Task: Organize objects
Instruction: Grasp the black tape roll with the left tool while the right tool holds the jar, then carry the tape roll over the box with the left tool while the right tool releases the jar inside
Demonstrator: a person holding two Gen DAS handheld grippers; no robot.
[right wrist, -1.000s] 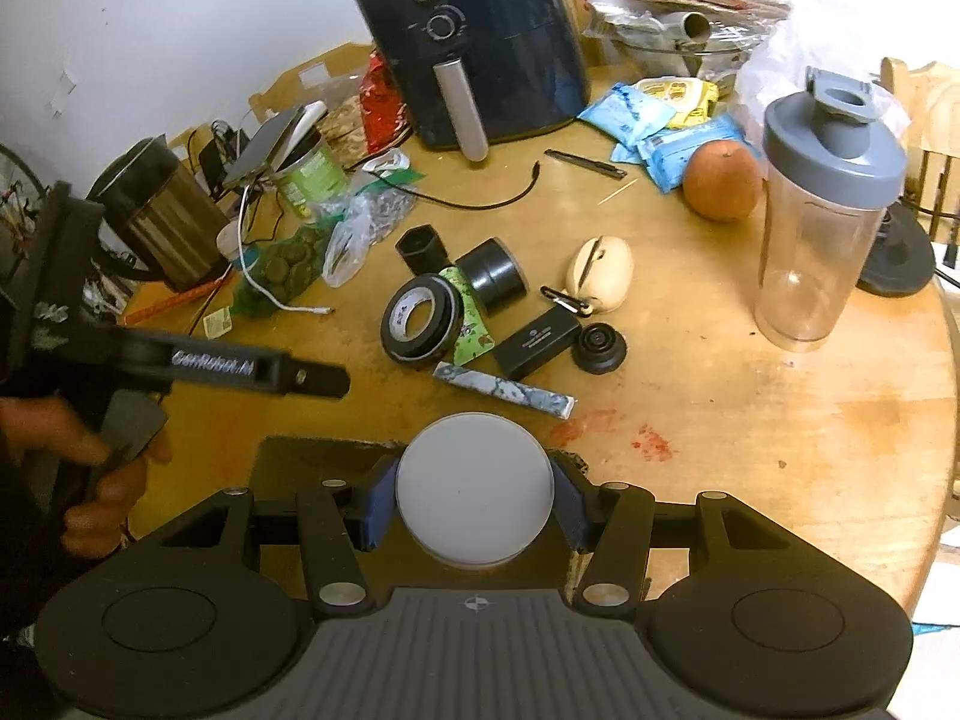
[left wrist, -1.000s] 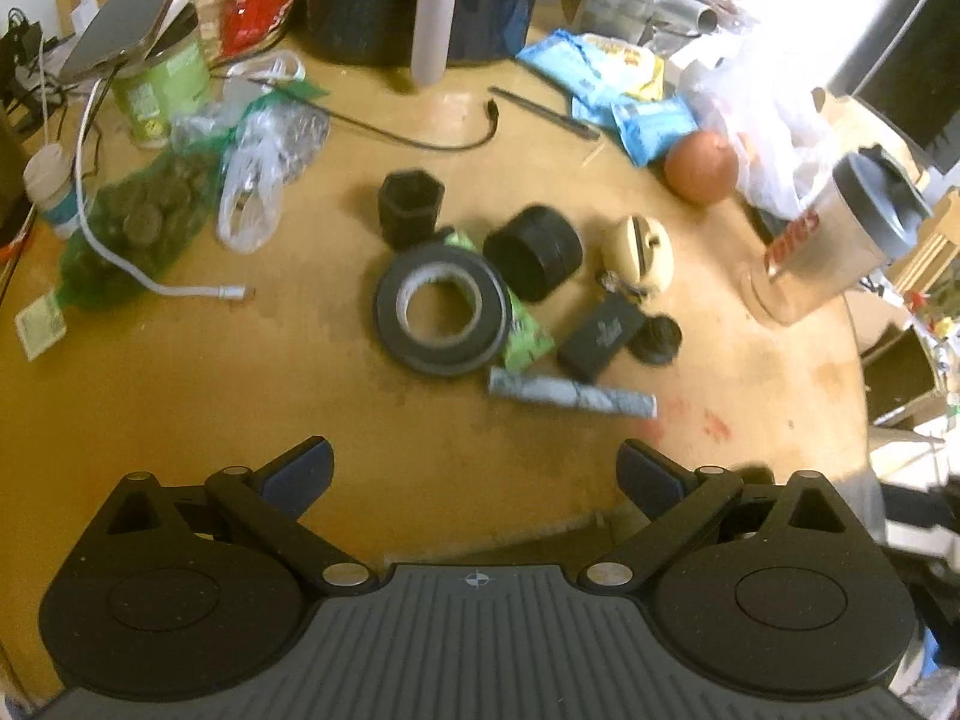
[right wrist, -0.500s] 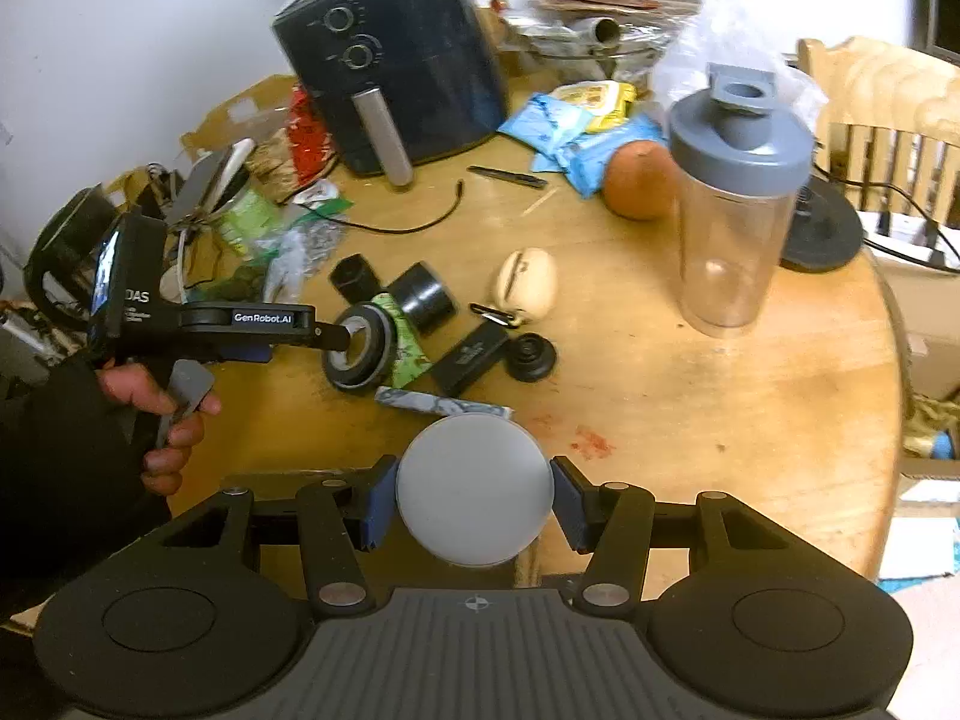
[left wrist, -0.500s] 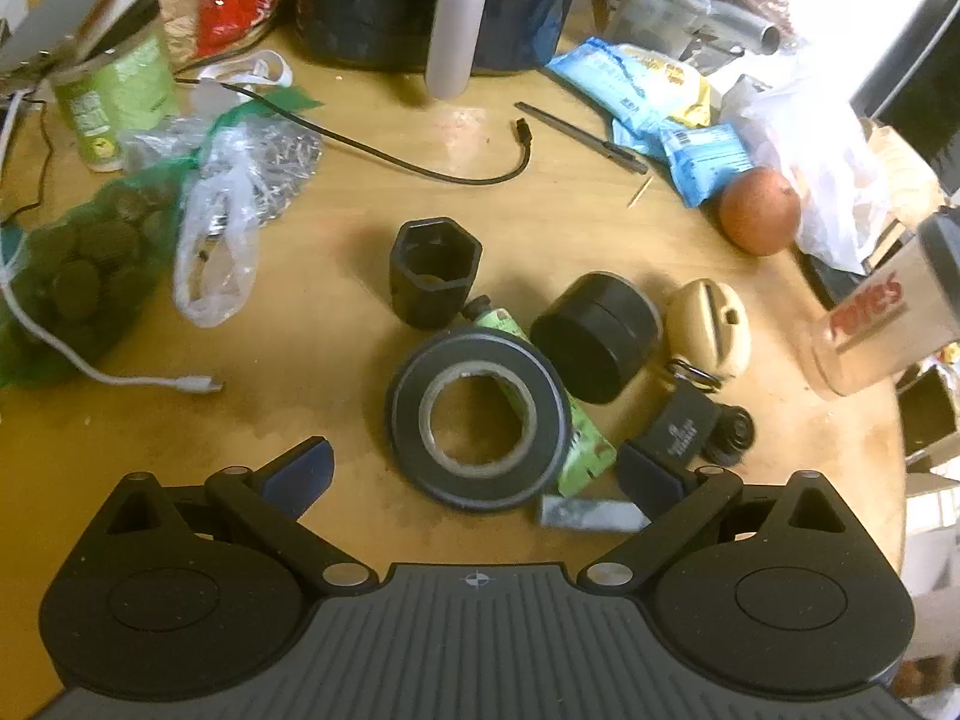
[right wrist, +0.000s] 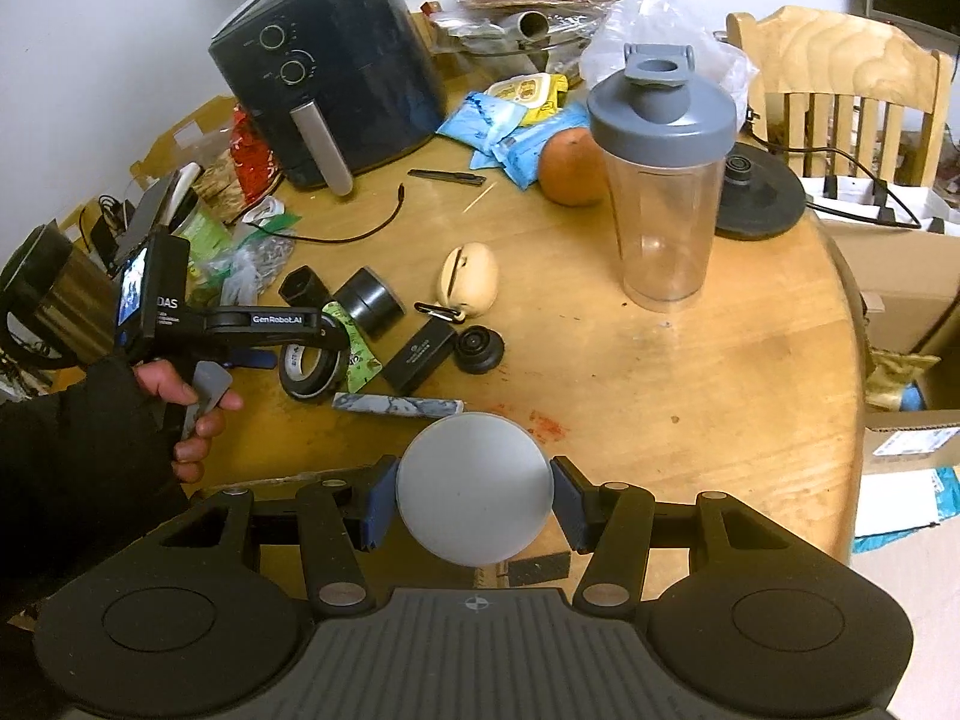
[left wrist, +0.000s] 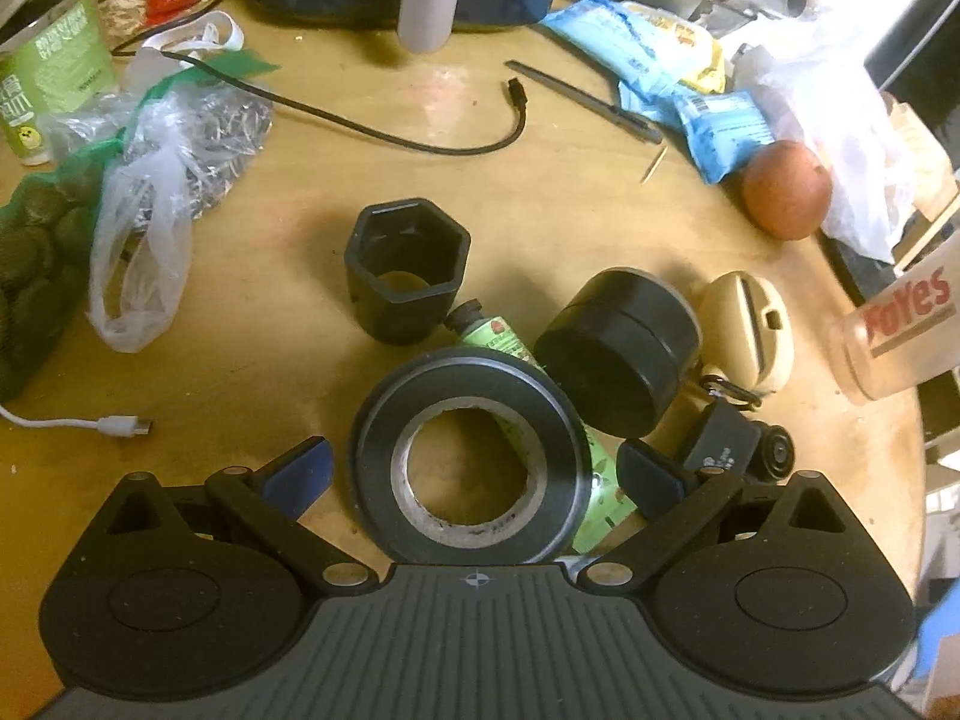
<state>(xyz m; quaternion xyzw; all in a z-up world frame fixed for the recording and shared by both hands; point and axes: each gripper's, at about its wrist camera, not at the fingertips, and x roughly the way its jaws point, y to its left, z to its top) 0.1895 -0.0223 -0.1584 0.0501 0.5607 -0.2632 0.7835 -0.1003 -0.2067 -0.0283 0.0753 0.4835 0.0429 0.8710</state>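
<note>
A black tape roll [left wrist: 468, 381] lies flat on the round wooden table [left wrist: 252, 372], partly on top of a green tube [left wrist: 498, 333]. My left gripper [left wrist: 474, 471] is open and low over the roll, one finger on each side, with small gaps to the roll. From the right wrist view, the left gripper [right wrist: 312, 333] is held by a hand in a black sleeve, above the tape roll [right wrist: 309, 369]. My right gripper [right wrist: 474, 501] hovers near the table's front edge, shut on a pale grey round disc [right wrist: 474, 486].
Around the roll lie a black hexagonal cup [left wrist: 405, 267], a black cylinder [left wrist: 618, 348], a beige case [left wrist: 747, 330], a small black box [left wrist: 720, 438] and a patterned stick [right wrist: 396, 405]. Behind stand a shaker bottle [right wrist: 660, 180], an orange [right wrist: 570, 168] and an air fryer [right wrist: 324, 78].
My left gripper has come forward and down until its open fingers flank the tape roll. The right gripper has rolled a little in place, with the disc still in it.
</note>
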